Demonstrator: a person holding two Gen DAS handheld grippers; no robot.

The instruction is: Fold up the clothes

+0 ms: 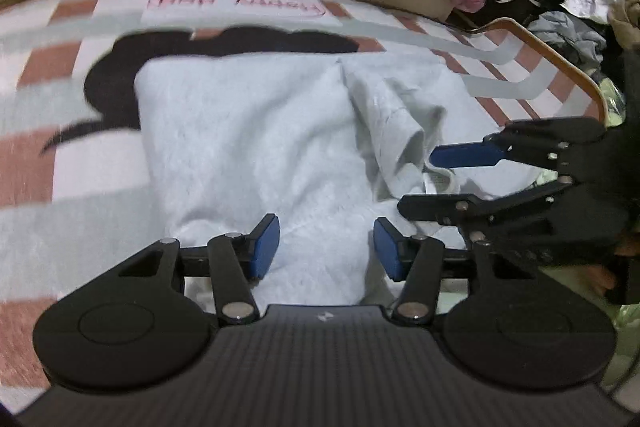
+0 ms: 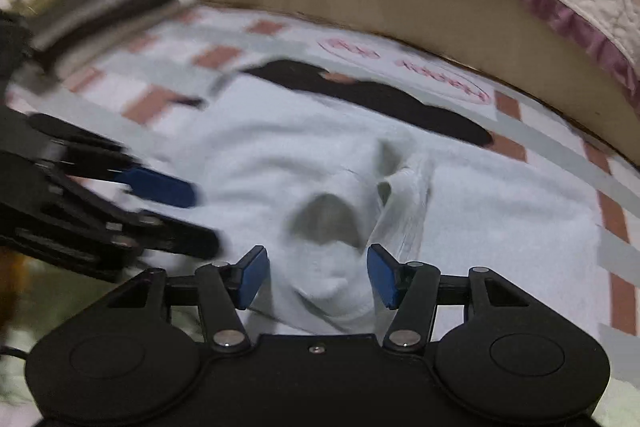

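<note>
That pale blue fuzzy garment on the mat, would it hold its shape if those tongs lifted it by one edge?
Probably not. The pale blue garment already lies in soft wrinkles with a bunched fold, so it looks floppy and would likely droop. Its fleecy surface suggests it is not slippery and grips well. Pushed, it would probably crumple rather than slide flat across the checked mat.
</note>
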